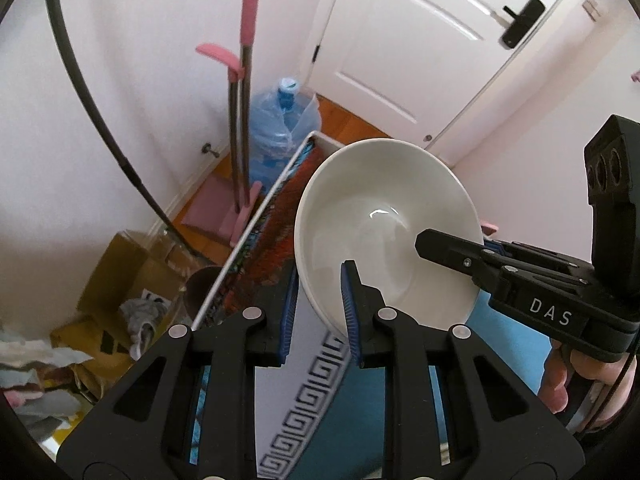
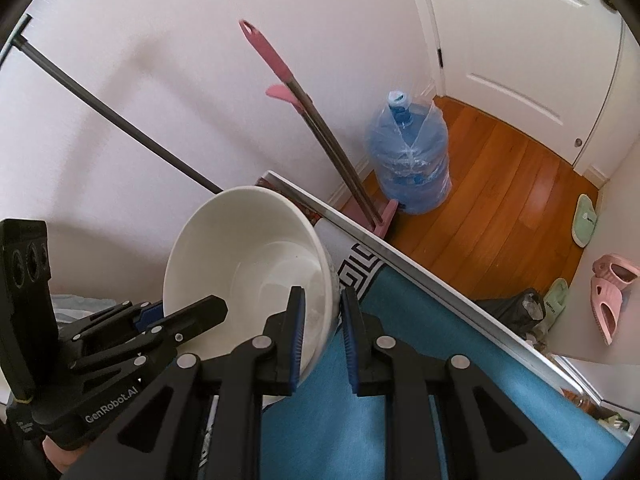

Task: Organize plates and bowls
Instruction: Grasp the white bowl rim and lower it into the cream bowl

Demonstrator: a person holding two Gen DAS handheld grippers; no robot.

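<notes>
Both grippers hold one white bowl tilted above the blue-covered worktop, near its white-edged rim. The left gripper has its jaws clamped on the bowl's near wall, one blue pad inside and one outside. The right gripper pinches the opposite rim the same way. A water jug stands on the wooden floor beyond.

Both tongs gripping white bowl
</notes>
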